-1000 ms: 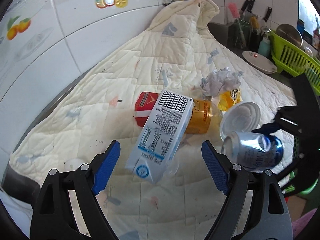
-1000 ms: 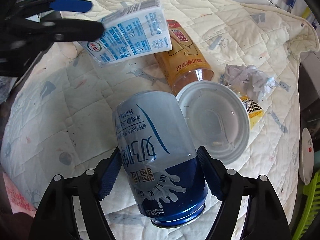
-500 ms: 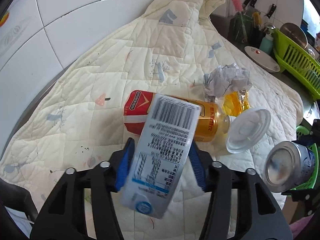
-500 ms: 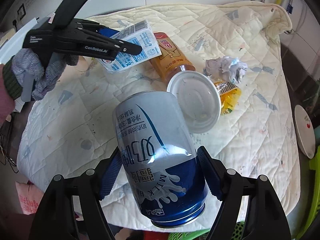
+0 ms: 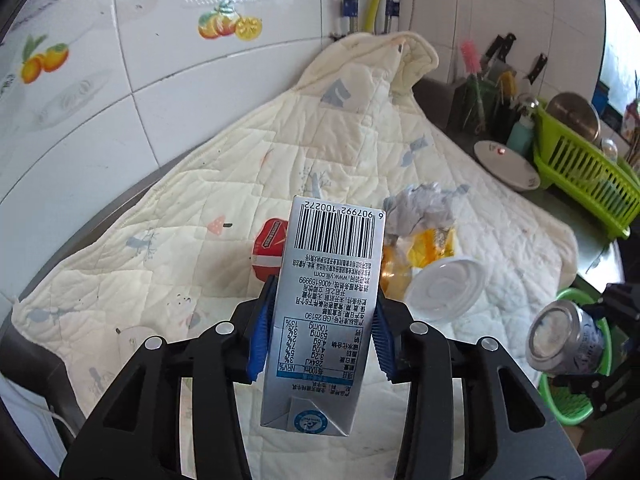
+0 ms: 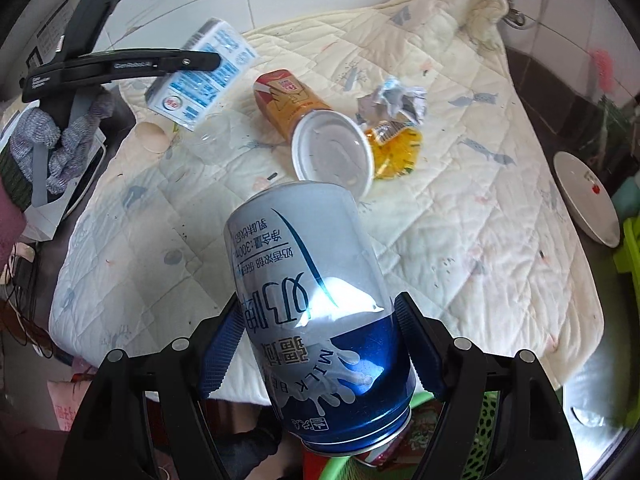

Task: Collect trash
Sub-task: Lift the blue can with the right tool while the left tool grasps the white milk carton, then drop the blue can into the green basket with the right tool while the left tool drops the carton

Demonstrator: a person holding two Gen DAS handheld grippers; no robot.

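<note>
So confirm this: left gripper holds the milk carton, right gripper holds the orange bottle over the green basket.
Not the bottle. The right wrist view shows the right gripper clamping a blue-and-white milk can above the green basket. The left gripper does hold the milk carton.

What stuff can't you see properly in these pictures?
- Orange bottle, left wrist view: mostly hidden behind the held milk carton.
- Green bin, right wrist view: the milk can and black fingers cover most of it, so its contents are unclear.
- Knives and brushes, left wrist view: too small to tell apart.
</note>
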